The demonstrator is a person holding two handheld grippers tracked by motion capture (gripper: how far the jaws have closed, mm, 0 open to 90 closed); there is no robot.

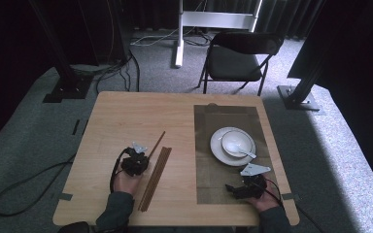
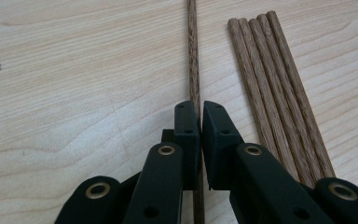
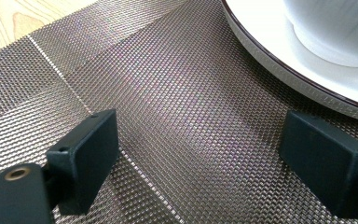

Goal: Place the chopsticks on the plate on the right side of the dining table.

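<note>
Between the left gripper's (image 2: 200,112) pressed-together jaws sits a single chopstick (image 2: 194,56), pinched near one end and lying on the wooden surface (image 2: 74,93) just left of the chopstick bundle (image 2: 275,93). Lifting it well likely means keeping it level, clear of the bundle. Over the placemat (image 3: 168,93), the right gripper (image 3: 200,154) waits, jaws spread, near the plate (image 3: 279,60).

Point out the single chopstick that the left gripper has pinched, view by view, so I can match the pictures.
High view: the single chopstick slants up and right from the left gripper, left of centre on the table.
Left gripper view: it runs straight up the middle, clamped between the black jaws.
Right gripper view: not in it.
Shared landmark: the bundle of chopsticks beside it.
</note>
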